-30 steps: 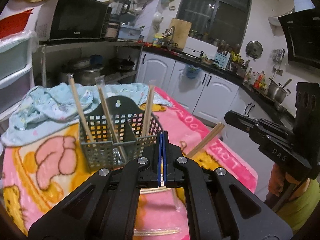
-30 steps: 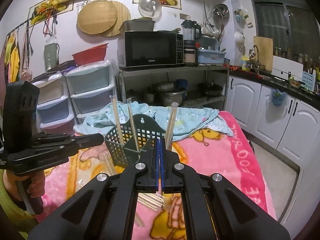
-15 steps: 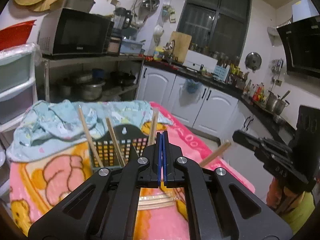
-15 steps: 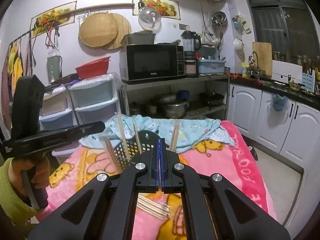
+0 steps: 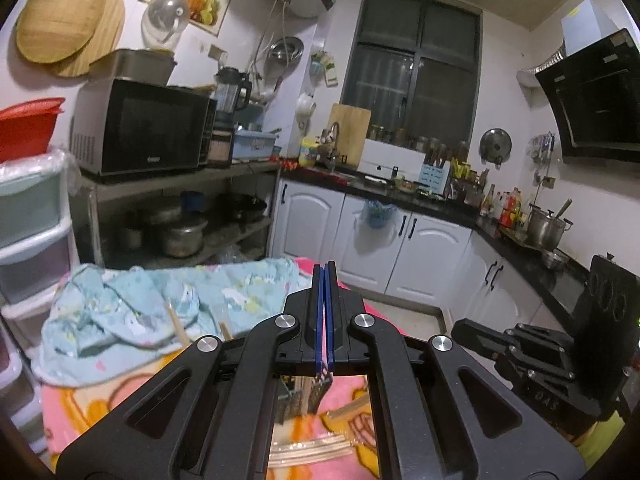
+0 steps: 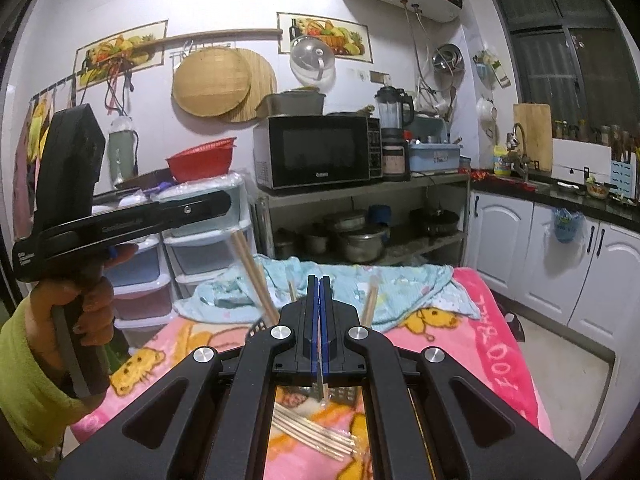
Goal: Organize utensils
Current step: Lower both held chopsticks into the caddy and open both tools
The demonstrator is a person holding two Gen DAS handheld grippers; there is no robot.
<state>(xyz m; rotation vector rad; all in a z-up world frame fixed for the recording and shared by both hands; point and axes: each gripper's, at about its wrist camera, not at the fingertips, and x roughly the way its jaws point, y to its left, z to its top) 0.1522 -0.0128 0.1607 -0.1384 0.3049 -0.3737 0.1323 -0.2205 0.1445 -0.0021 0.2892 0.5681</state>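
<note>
The left tool (image 5: pixel 324 316) has its blue-lined fingers pressed together with nothing visible between them. The right tool (image 6: pixel 319 320) is likewise closed, and a thin pale stick shows just below its pads – whether it is pinched there I cannot tell.

The dark mesh basket (image 6: pixel 340 394), a rigid grid of small square holes, stands on the fleecy pink cartoon-print blanket (image 6: pixel 460 344) covering the bench, mostly hidden behind the tools. Slim wooden chopsticks (image 6: pixel 256 280) lean upright out of it. More chopsticks (image 6: pixel 312 430) lie loose in a fan on the blanket in front of the basket – the right wrist view shows them straight and separate, while the left wrist view catches only a blurred pale bundle (image 5: pixel 316 450) at its lower edge.

A crumpled light-blue cloth (image 5: pixel 160 300) lies behind the basket. Only the right view shows the hand (image 6: pixel 76 304) gripping the left tool's handle.
</note>
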